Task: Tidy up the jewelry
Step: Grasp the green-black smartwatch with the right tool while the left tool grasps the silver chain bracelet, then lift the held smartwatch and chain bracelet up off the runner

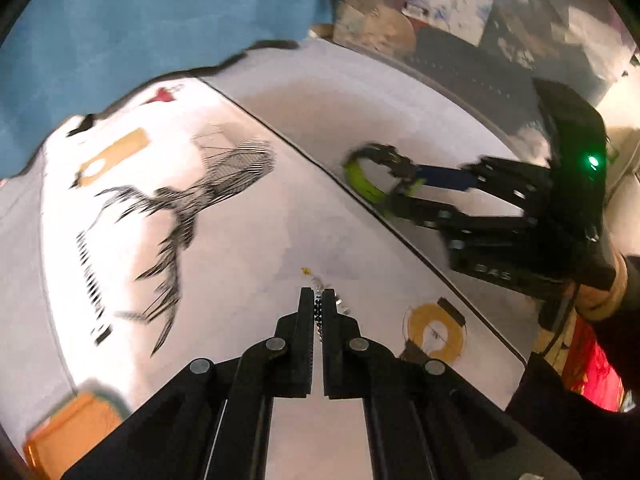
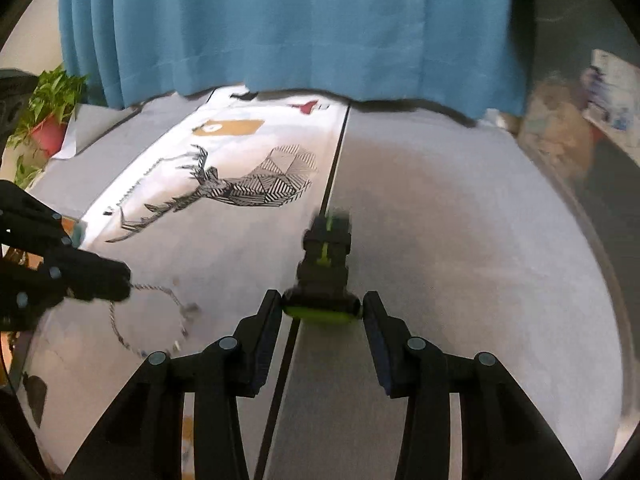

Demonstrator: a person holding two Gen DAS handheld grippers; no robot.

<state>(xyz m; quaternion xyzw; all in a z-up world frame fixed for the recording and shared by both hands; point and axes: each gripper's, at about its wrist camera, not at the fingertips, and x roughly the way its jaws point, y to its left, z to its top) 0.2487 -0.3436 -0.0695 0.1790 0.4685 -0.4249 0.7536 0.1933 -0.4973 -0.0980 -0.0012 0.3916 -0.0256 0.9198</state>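
Observation:
My left gripper (image 1: 319, 296) is shut on a thin silver chain (image 1: 318, 312); in the right wrist view the chain (image 2: 140, 316) hangs from it in a loop over the table, with the left gripper (image 2: 120, 280) at the left edge. My right gripper (image 2: 322, 308) holds a black and lime-green wristband (image 2: 320, 312) between its fingers, the band standing up ahead of them. In the left wrist view the right gripper (image 1: 394, 184) is off to the right with the green band (image 1: 360, 178) at its tips.
A white cloth with a black deer print (image 2: 248, 188) covers the left table half; a dark seam (image 2: 332, 184) splits the grey table. A blue curtain (image 2: 280, 20) hangs behind. A plant (image 2: 48, 108) is far left. An orange box (image 1: 68, 428) and yellow ring print (image 1: 434, 330) lie near.

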